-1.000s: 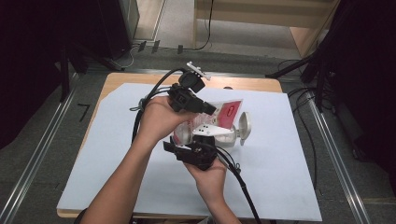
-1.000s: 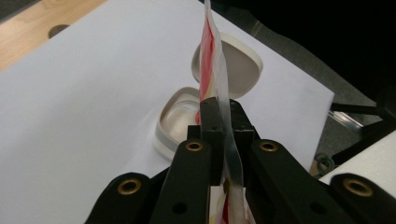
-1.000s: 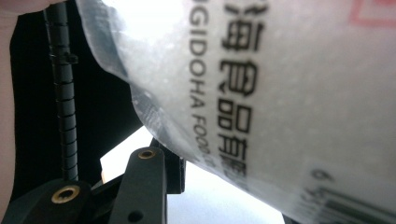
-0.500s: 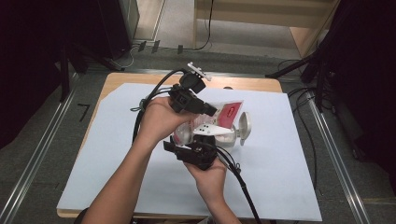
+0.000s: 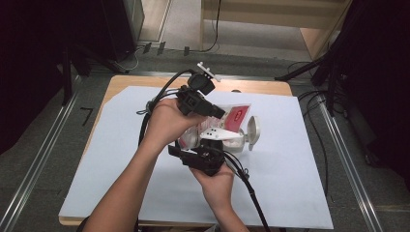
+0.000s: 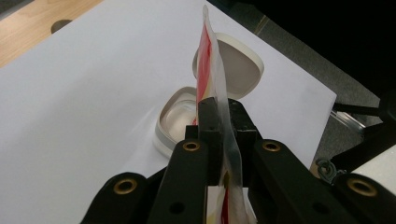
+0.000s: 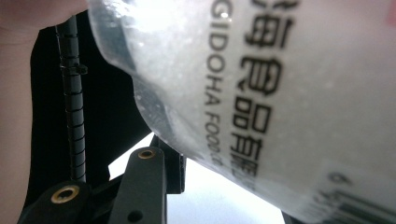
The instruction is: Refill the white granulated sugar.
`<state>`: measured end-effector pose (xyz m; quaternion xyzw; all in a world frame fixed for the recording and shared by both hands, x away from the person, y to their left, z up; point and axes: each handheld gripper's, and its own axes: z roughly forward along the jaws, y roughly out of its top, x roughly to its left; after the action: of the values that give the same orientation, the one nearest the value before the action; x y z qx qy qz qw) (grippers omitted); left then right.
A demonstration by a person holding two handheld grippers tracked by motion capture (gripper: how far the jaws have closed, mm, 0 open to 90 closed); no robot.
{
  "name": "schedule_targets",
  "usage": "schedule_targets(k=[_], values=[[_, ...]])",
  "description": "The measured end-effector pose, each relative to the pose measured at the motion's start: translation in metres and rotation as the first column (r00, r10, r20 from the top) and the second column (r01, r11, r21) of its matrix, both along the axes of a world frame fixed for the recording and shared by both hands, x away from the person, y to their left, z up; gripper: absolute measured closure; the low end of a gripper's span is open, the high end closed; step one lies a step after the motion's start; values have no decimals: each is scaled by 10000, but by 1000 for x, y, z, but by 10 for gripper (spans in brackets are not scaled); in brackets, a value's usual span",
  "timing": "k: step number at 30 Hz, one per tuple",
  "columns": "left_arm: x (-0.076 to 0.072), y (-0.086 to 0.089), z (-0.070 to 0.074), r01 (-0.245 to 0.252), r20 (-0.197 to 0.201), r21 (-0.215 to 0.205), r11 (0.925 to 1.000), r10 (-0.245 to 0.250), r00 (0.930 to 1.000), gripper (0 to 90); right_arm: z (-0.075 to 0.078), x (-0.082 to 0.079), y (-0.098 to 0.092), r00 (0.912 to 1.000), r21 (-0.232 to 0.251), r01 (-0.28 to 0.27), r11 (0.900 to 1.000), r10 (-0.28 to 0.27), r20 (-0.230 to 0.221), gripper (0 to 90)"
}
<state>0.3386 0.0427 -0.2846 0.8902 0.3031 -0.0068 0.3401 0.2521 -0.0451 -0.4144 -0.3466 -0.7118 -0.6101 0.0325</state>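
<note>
Left gripper (image 6: 219,140): jaws nearly together, pinching the thin edge of a plastic packet (image 6: 212,70), which stands on edge between the pads and runs straight away from the camera toward 12 o'clock in the left gripper view. Right gripper (image 5: 205,157): jaws part-way apart, and in the right gripper view the frosted film of the packet fills the space just above the one visible jaw; whether the pads press on it I cannot tell. In the high view the packet (image 5: 232,118) hangs above the middle of the white sheet (image 5: 314,193), long axis slanting from the right gripper at 7 o'clock up to its red end at 1 o'clock, with the left gripper (image 5: 212,110) gripping it at the upper side. Compared with the frames one second and half a second back: both hands, both grippers and the packet sit in the same places, no visible shift. Appearance of the packet: translucent frosted body, red-and-white printed panel at the far end, black printed characters with the Latin letters "GIDOHA FOO" and a barcode corner close to the right gripper's camera. A white round container (image 6: 180,122) with its hinged lid (image 6: 238,70) open lies on the sheet just beyond the packet, at 2 o'clock from the hands.
</note>
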Motion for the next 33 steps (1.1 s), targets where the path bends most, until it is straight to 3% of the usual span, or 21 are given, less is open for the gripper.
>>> schedule_targets(k=[18,33], values=[[-1,-5,2,66,105,13,10000,-66,9999,879,1,1,-2,10000,187,58,9998,-57,-53,634],[-1,-4,1,87,122,56,9999,-88,9999,883,0,-1,0,9996,-173,164,9997,-160,216,633]])
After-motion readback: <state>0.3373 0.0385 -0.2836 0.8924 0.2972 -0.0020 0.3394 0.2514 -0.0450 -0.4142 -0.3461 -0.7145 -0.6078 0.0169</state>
